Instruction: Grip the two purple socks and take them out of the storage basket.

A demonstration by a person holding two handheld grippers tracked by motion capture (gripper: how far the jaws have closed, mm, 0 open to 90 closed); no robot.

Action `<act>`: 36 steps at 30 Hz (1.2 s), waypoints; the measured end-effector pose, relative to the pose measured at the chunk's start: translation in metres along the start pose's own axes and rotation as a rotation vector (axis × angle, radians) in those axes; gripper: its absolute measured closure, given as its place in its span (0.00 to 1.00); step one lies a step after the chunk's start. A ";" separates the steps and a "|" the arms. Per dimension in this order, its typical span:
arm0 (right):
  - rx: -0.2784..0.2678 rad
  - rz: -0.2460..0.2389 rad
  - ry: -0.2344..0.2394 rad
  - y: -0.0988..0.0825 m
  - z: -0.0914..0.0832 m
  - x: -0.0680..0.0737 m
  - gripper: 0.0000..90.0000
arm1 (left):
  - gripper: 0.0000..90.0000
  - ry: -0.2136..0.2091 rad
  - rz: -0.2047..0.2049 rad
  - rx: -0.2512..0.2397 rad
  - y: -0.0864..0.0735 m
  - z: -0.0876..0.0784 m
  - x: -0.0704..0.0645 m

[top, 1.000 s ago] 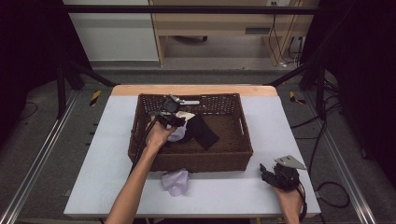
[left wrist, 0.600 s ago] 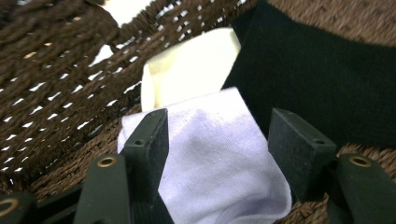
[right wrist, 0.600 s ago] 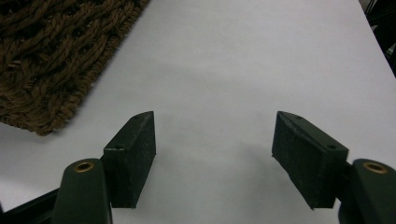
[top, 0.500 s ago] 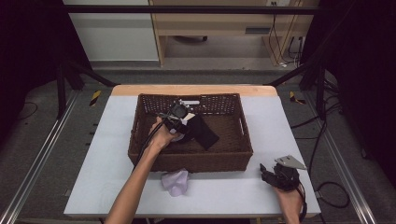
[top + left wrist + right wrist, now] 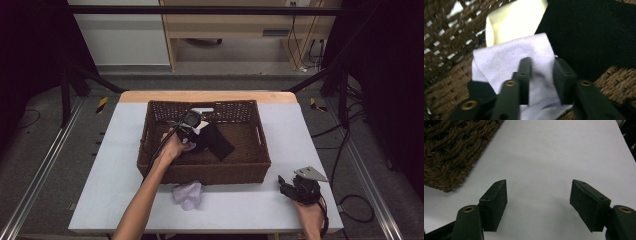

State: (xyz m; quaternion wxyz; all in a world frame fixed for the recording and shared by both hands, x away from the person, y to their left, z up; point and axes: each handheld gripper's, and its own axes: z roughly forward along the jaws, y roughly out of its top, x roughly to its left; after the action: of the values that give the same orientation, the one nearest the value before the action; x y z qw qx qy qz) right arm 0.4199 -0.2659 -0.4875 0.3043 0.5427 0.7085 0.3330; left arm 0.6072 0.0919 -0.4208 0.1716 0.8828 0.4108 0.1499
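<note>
Low in the left gripper view, the left gripper (image 5: 541, 72) has just been closing and pinches the lavender cloth (image 5: 511, 60) between its fingers. At the high view's lower right, the right gripper (image 5: 291, 184) rests wide apart on the table (image 5: 240, 207).

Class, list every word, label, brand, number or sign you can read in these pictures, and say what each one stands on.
None: no readable text anywhere.
Basket: plain weave, no label.
Lilac cloth, black cloth and cream cloth: no print or tag.
Table: blank.
Left gripper and right gripper: no marking on the jaws.
Yellow-and-black floor tape: stripes, no words.
</note>
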 end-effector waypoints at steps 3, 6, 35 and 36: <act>0.000 0.000 0.000 0.000 0.000 0.000 0.34 | 0.91 -0.017 -0.042 -0.003 -0.001 -0.002 0.005; 0.000 0.003 0.001 0.000 0.000 0.000 0.34 | 0.93 -0.017 -0.076 -0.055 -0.004 -0.011 0.009; -0.009 0.013 -0.015 0.000 -0.001 -0.001 0.34 | 0.95 -0.053 -0.058 -0.662 -0.050 -0.116 0.000; -0.009 0.011 -0.016 0.000 -0.001 -0.001 0.34 | 0.95 -0.053 -0.058 -0.675 -0.052 -0.120 -0.001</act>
State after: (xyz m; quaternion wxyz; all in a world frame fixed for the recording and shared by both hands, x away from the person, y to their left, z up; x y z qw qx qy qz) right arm 0.4189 -0.2674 -0.4869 0.3105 0.5479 0.7014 0.3337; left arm 0.5228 0.1442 -0.3356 0.4690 0.7679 0.3582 0.2493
